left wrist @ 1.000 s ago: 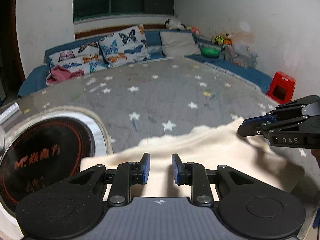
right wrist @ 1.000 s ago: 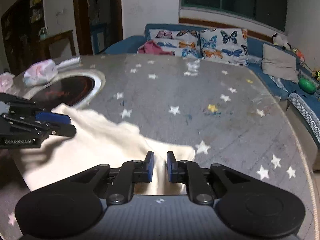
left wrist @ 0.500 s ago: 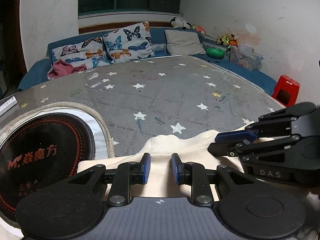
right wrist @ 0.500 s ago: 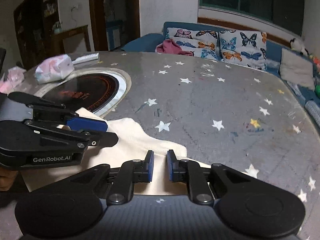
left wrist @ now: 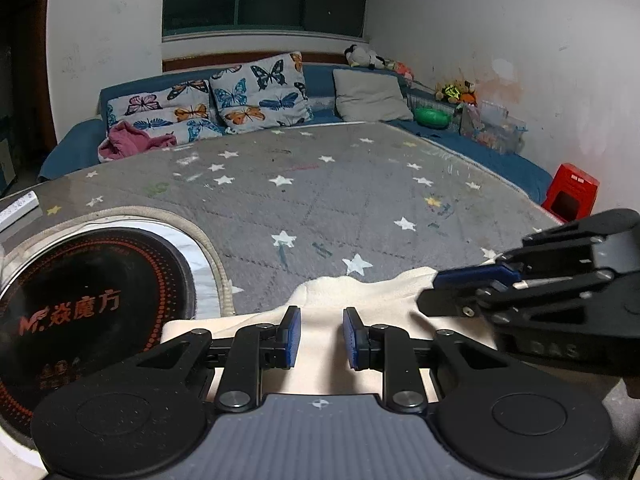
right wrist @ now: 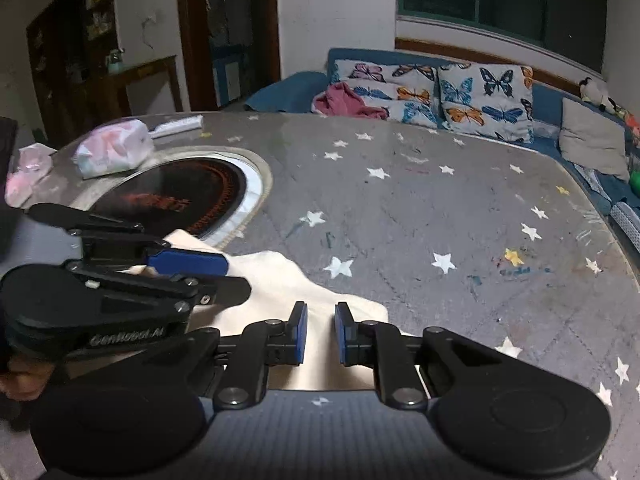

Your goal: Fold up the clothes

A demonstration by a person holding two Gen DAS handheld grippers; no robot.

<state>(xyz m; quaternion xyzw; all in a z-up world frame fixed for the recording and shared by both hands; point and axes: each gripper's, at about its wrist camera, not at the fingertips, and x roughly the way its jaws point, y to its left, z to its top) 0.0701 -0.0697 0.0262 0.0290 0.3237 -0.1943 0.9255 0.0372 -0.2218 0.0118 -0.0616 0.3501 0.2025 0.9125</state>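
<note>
A cream cloth [left wrist: 360,300] lies at the near edge of the grey star-patterned table [left wrist: 320,200]. In the left wrist view my left gripper [left wrist: 322,316] has the cloth running between its blue pads, and the narrow jaws look shut on it. My right gripper [left wrist: 430,292] comes in from the right, close by, with its fingers pinched on the cloth's right edge. In the right wrist view the cloth [right wrist: 276,276] passes between the pads of the right gripper [right wrist: 321,312]. There the left gripper [right wrist: 236,276] sits just to its left, with cream fabric between its fingers.
A round black cooktop [left wrist: 80,300] is set into the table left of the cloth. A pink-and-white packet [right wrist: 114,152] and a white bar [right wrist: 178,126] lie beyond it. A blue sofa with butterfly pillows [left wrist: 260,96] stands behind the table, a red stool [left wrist: 572,196] at the right.
My right gripper has moved toward the left one with the cloth's edge. The cloth between them has gathered into a narrower shape. The left gripper has barely moved.
</note>
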